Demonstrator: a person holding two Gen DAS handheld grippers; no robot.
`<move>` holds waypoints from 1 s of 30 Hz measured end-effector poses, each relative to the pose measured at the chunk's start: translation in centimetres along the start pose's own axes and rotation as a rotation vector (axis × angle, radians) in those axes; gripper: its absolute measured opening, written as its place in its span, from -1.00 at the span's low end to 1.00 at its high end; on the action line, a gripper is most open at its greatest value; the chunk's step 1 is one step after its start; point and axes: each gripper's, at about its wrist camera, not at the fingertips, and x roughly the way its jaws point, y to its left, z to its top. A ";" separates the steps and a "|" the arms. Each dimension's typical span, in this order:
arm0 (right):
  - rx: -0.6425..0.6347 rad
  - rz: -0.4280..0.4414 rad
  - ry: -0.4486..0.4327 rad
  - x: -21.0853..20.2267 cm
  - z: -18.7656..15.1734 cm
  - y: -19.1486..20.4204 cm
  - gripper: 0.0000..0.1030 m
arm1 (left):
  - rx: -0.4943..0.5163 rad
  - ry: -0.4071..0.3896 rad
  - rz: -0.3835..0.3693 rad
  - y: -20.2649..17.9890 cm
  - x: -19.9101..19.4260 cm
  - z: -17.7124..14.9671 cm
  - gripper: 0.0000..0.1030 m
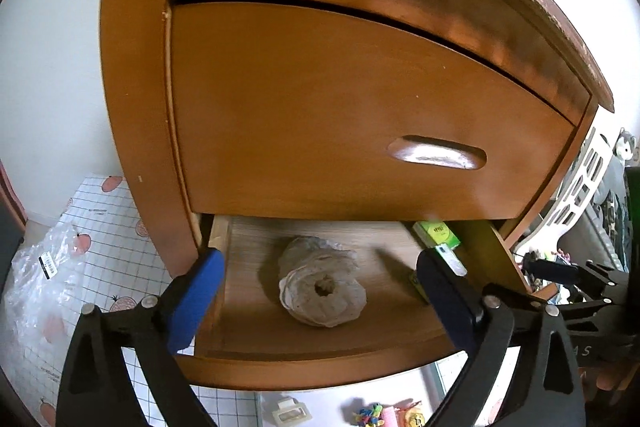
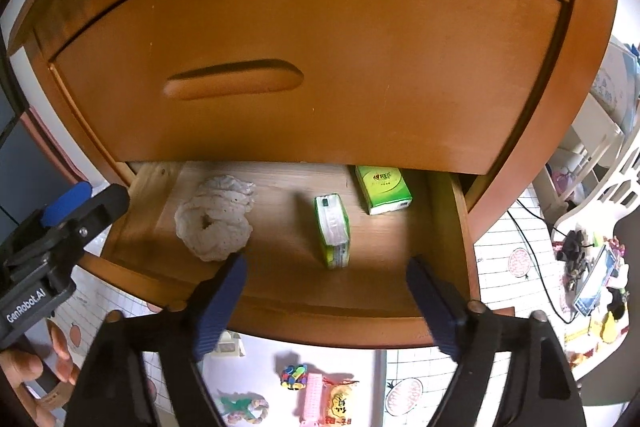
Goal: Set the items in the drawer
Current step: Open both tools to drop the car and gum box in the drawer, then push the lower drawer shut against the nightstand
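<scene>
**Drawer loaded, both grippers empty above it**

Drawer [image 2: 280, 323] is the lower one of the wooden cabinet [image 2: 360, 47], pulled out, three items on its floor.

Left to right in the right wrist view:
- Left gripper [image 1: 320, 287]: jaws wide, nothing between the pads. Hovers over the drawer's left half, above the cloth ring.
- White cloth ring [image 2: 214, 221], scrunchie-like: lies flat left of centre. Judged very light and soft, will squash and sag. Best pinched across one side of the loop, through the hole, not over the whole bundle.
- Green-and-white packet [image 2: 334, 231]: mid drawer, on its narrow edge, long axis running front to back. Wrapper looks glossy, so probably slippery and compliant. Take it across the two broad faces near the middle.
- Green tissue pack [image 2: 384, 189]: back right, partly under the closed upper drawer front. Light, soft-sided; reach is blocked from above, so approach from the front.
- Right gripper [image 2: 326, 285]: jaws wide, empty, over the drawer's front edge, packet just beyond the tips.

More small toys [image 2: 320, 395] lie on the floor below the drawer, apparently not yet stowed.
</scene>
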 end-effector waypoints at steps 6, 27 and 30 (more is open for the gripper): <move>0.026 0.000 -0.008 0.0 -0.3 -0.5 0.96 | 0.005 -0.013 0.029 0.3 -0.6 -0.2 1.00; 0.046 0.041 -0.117 -3.4 -4.7 -1.6 1.00 | -0.082 -0.123 -0.080 0.7 -7.0 -4.1 1.00; 0.045 0.046 -0.135 -3.8 -7.1 -1.5 1.00 | -0.089 -0.114 -0.095 0.7 -7.5 -6.1 1.00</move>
